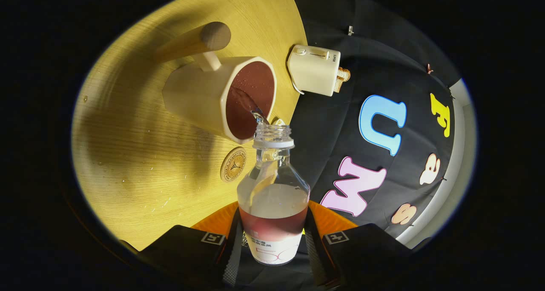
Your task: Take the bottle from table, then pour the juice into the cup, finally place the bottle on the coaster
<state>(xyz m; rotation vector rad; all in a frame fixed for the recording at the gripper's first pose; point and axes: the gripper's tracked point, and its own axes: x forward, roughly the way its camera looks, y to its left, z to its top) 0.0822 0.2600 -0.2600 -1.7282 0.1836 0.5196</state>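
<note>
Tool [272,244]: we have both fingers clamped on the bottle [273,197], tipped over the bench [140,155].
Pour: we see juice [251,106] streaming from the neck into the cup [221,97] (already fairly full).
Done: bottle taken.
Left: we judge some juice remains in the bottle; finish pouring, then set it on the coaster [233,164] beside the cup.

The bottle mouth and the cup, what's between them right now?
In the gripper view, a thin stream of red juice runs from the bottle, which the gripper holds, into the cup; nothing else lies between.
</note>
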